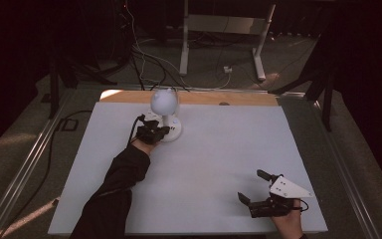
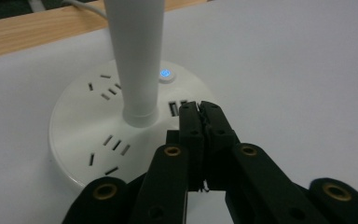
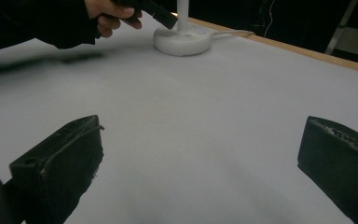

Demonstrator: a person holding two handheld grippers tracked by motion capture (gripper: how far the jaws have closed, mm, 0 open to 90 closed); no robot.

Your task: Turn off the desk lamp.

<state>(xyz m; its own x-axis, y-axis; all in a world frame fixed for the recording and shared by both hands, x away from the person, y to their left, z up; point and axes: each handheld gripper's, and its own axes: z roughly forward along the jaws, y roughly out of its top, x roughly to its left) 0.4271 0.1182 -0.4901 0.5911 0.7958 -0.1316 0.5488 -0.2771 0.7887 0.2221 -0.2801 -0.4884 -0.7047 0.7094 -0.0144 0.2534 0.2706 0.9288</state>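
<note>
**Left gripper poised over the lamp base, button already glowing**

The white table carries just one object: a white desk lamp standing at its far left, close to the wooden far edge. Its round shade tops a slim stem, and its wide round base bears socket slots and USB ports.

The left gripper reaches in from the near side, jaws pressed together with nothing between them, their tips hovering over the base just right of the stem, beside the USB ports. The right gripper rests well apart at the near right corner of the table, jaws spread wide and holding nothing.

Smallest of all, the power button on the base's far side shows a blue light. Judging from that glow, the pale shade and the closed tips standing a little nearer than the button, the pressing step looks either just finished or about to be made; I cannot tell which.
</note>
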